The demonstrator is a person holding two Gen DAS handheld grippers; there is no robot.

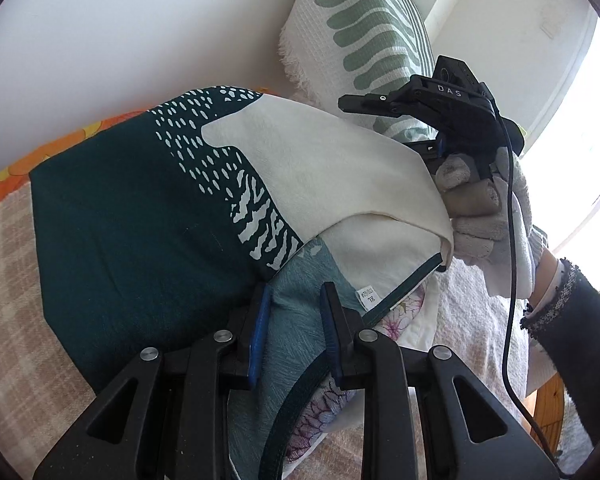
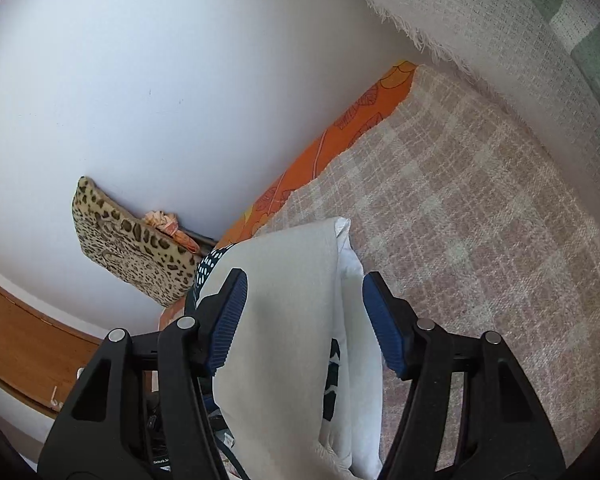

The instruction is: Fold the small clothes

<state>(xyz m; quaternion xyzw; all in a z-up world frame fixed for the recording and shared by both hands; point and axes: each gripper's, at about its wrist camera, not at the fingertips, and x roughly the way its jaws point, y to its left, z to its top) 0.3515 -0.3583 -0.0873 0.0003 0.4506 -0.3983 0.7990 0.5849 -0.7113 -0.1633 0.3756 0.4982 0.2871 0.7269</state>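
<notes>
A small garment (image 1: 148, 216), dark teal with white dashes and a cream panel, lies lifted over the plaid bed cover (image 1: 8, 300). My left gripper (image 1: 296, 300) is shut on a pale teal fold of the garment near its label. In the left wrist view my right gripper (image 1: 440, 264) is at the cream corner, mostly hidden behind the cloth. In the right wrist view the right gripper (image 2: 304, 284) has its jaws apart, with the cream folded edge of the garment (image 2: 292, 320) lying between the blue pads without being pinched.
A white pillow with green leaves (image 1: 360, 36) leans on the wall at the back. A leopard-print cushion (image 2: 128, 240) sits by the wall. An orange floral sheet (image 2: 340, 136) edges the plaid cover (image 2: 480, 208). A wooden bed frame (image 2: 24, 344) is at the left.
</notes>
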